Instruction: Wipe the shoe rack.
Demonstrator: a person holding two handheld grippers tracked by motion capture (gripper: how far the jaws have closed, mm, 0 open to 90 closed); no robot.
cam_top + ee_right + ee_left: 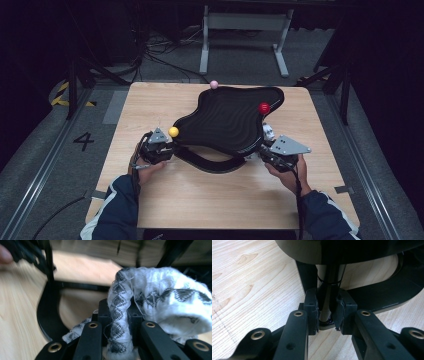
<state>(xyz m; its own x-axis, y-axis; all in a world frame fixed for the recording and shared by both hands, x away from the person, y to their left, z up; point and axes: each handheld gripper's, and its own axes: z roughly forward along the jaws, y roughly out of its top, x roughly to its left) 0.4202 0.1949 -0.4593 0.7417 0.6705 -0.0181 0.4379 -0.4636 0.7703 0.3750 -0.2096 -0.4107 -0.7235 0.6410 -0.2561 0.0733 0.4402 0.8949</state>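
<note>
Two forearms in dark blue sleeves with white trim come in from the bottom of the high view, each hand holding a gripper at the near edge of a black wavy tray [225, 117] that stands raised on a wooden table [210, 200].

At the tray's near left, the left gripper [167, 150] has its jaws clamped on a thin black upright post [329, 297] of the tray's stand. In the left gripper view the post rises straight up between the two black pads [312, 307], which press it from both sides, and the tray's dark underside hangs just above. A curved black base bar [210, 164] lies flat on the table beneath the tray, sweeping from one gripper toward the other.

At the tray's near right, the right gripper [265, 150] pinches a white cloth with a black diamond pattern [155, 295]. In the right gripper view a narrow fold of the cloth runs up between the closed pads, while the bulk of it bunches to the right and above the jaws. That view is blurred.

The tray's long axis runs across the table from near left to far right. Three small balls sit at its rim: a yellow ball [173, 132] just beside the left gripper, a red ball [264, 108] above the right gripper, and a pink ball [214, 84] at the far edge.
</note>
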